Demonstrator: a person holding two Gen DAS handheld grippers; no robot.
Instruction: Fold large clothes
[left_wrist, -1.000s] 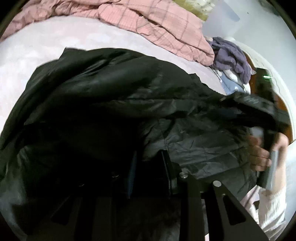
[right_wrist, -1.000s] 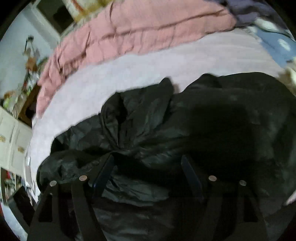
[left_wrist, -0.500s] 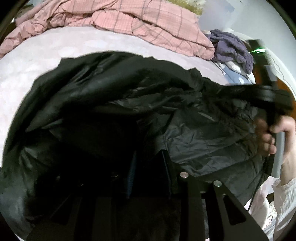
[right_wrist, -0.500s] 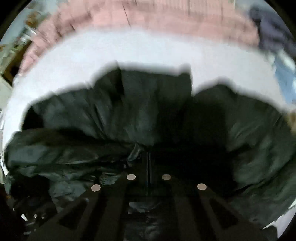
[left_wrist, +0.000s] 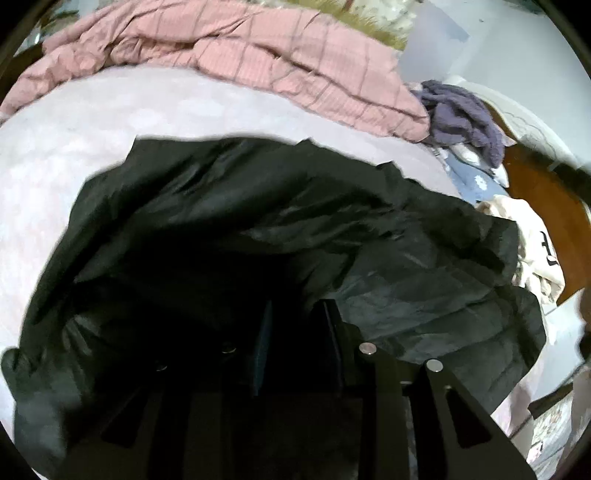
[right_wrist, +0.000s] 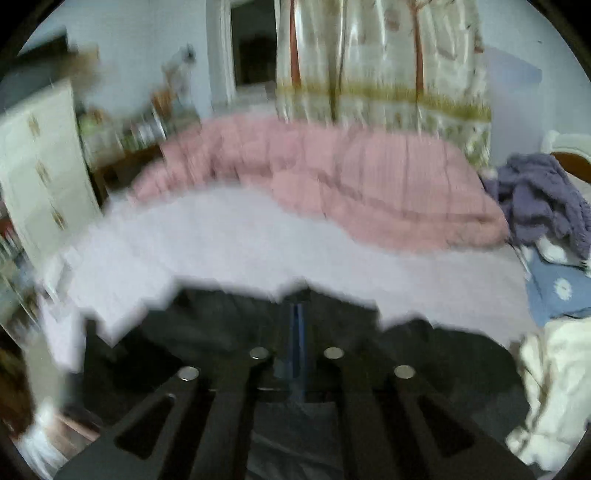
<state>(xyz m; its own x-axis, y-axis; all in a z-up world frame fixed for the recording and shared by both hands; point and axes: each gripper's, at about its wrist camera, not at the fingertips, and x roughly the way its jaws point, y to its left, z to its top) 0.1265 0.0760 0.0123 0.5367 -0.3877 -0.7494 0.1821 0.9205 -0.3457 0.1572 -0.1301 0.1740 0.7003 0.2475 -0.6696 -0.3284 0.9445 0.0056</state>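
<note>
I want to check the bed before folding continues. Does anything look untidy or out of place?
Yes. The black jacket lies crumpled, not flat. A purple garment and a cream garment are heaped at the bed's edge.

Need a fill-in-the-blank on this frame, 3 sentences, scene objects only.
1. The garment being folded is a ___ jacket.
2. The checked quilt bunched along the far side of the bed is ___.
3. Next to the quilt's end lies a crumpled ___ knit.

Missing words: black; pink; purple
</note>
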